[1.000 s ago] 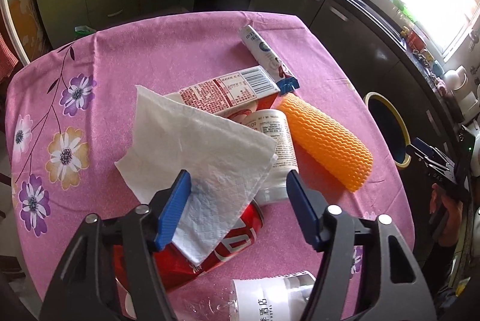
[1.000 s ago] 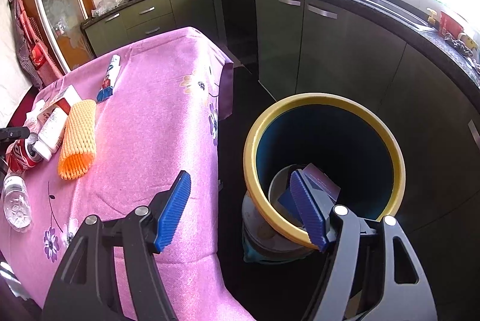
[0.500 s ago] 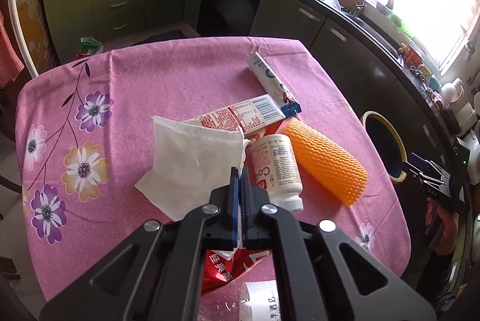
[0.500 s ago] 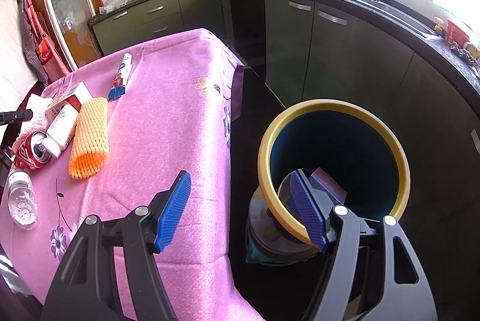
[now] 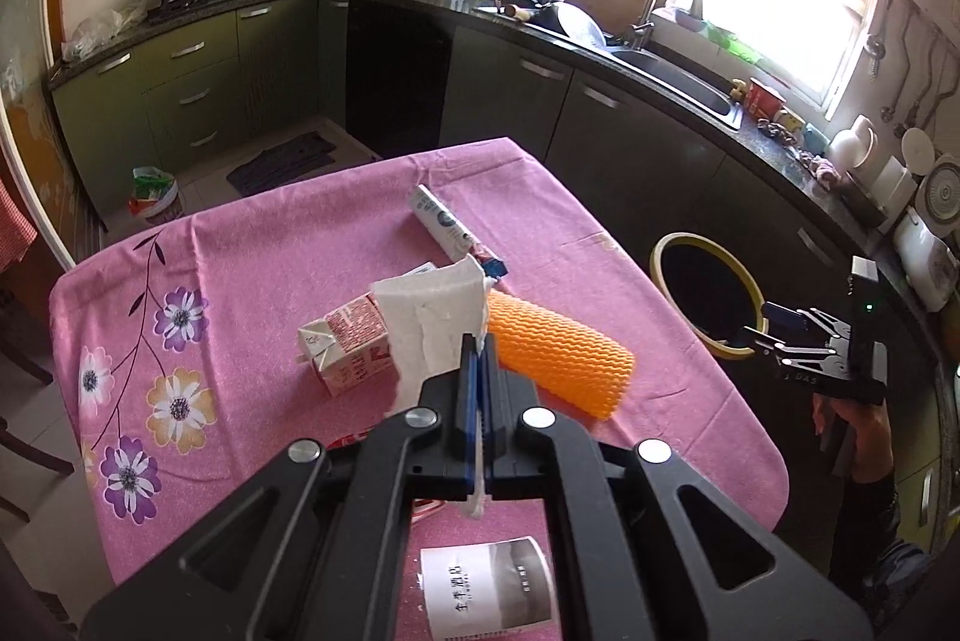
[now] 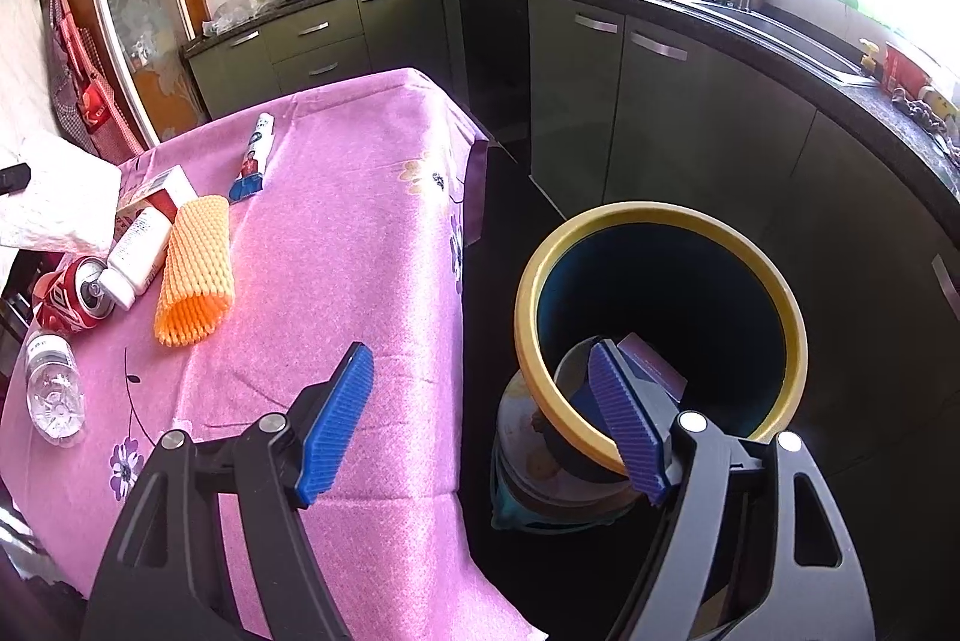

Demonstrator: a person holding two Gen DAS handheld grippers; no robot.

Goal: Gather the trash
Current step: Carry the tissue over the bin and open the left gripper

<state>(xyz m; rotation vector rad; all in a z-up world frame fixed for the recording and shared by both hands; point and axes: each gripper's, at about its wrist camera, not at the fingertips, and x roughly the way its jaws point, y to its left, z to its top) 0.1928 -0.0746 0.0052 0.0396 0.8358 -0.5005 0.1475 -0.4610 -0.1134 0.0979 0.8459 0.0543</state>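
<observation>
The white paper napkin (image 5: 429, 326) hung pinched in the left gripper (image 5: 478, 389), lifted clear of the pink table (image 5: 270, 245) and well apart from the yellow-rimmed bin (image 6: 657, 335). The right gripper (image 6: 480, 419) hovered over that bin — jaws wide, holding nothing. One item lay inside; carton (image 5: 351, 344), orange foam sleeve (image 5: 558, 359), can (image 6: 69, 299) and bottles remained on the table.

Bin (image 6: 657, 245) right of table (image 6: 372, 245)
</observation>
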